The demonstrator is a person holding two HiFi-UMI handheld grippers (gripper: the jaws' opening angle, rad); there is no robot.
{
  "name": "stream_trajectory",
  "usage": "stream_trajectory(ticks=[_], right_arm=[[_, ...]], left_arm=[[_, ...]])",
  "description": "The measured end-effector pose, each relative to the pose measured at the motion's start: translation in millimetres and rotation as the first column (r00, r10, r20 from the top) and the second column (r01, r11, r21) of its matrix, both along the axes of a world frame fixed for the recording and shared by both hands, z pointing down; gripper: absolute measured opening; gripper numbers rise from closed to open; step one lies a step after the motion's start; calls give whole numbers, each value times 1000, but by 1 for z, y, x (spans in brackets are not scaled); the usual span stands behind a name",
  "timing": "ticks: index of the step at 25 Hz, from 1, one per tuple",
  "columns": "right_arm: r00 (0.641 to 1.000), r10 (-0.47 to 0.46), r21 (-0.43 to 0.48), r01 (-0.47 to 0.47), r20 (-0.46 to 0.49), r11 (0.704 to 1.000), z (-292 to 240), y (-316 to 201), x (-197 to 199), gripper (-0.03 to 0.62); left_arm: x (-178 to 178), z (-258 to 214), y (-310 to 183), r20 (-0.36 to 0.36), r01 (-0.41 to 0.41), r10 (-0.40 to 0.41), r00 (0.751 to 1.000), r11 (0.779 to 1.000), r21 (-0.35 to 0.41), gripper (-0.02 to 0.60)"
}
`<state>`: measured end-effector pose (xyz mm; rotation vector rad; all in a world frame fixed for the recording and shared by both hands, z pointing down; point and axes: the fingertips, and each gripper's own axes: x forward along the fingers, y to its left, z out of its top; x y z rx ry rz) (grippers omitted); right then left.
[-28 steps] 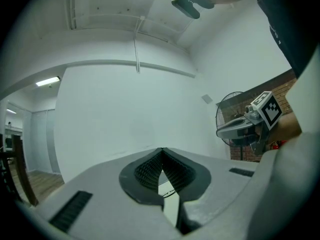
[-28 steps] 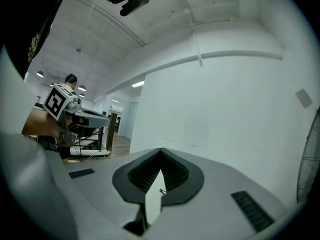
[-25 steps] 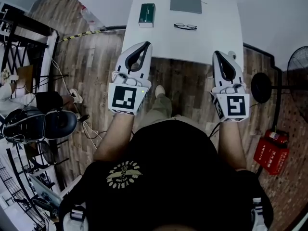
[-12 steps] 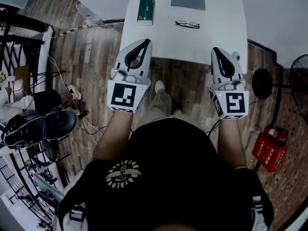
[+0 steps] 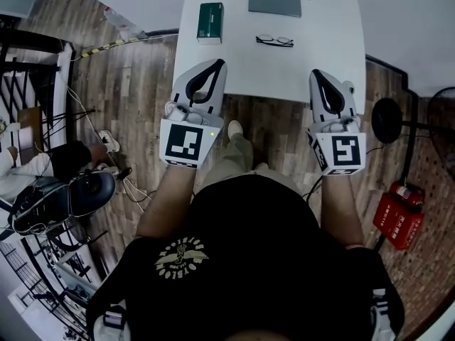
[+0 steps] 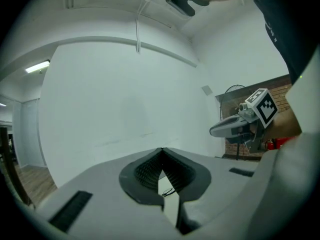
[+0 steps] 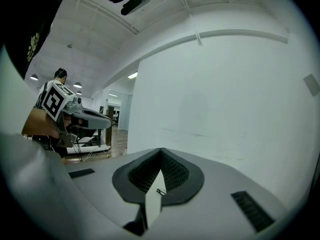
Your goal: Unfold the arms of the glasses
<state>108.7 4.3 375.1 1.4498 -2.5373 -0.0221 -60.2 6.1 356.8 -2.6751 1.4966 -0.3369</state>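
1. The white table (image 5: pixel 320 55) stands on a wooden floor (image 5: pixel 135 84).
2. A green box (image 5: pixel 210 23) lies near its left edge.
3. A flat grey rectangle (image 5: pixel 274 0) (a case or a notebook, I cannot tell) lies at the far side.
4. The glasses (image 5: pixel 274 41) lie just before that rectangle, apart from the box.

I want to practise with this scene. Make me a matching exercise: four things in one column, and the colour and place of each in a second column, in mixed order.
Things:
1 glasses
2 box
3 flat case
4 fire extinguisher

Descriptions:
A red, on the floor, at the right
B green, on the left part of the table
C grey, at the table's far edge
D dark frame, just in front of the grey thing

Pairs: 1-D, 2-B, 3-C, 4-A
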Motion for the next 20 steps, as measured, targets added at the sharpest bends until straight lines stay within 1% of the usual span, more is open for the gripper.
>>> stream_trajectory(ticks=[7, 13, 15, 18, 20], right_arm=[[1000, 30, -8, -30, -5, 1000, -4, -32, -3, 0], [998, 67, -10, -67, -20, 998, -9, -58, -7, 0], [997, 76, -3, -76, -23, 997, -12, -66, -11, 0], [996, 88, 14, -88, -14, 996, -19, -78, -19, 0], [994, 106, 10, -106, -25, 994, -20, -85, -22, 0]], left_arm=[[-2, -3, -36, 9, -37, 37, 999, 999, -2, 6], [-1, -5, -68, -3, -89, 89, 996, 996, -20, 6], [-3, -8, -79, -2, -104, 104, 995, 994, -12, 6], [-5, -14, -95, -7, -141, 141, 990, 990, 23, 6], [-7, -17, -104, -10, -163, 164, 986, 986, 40, 6]])
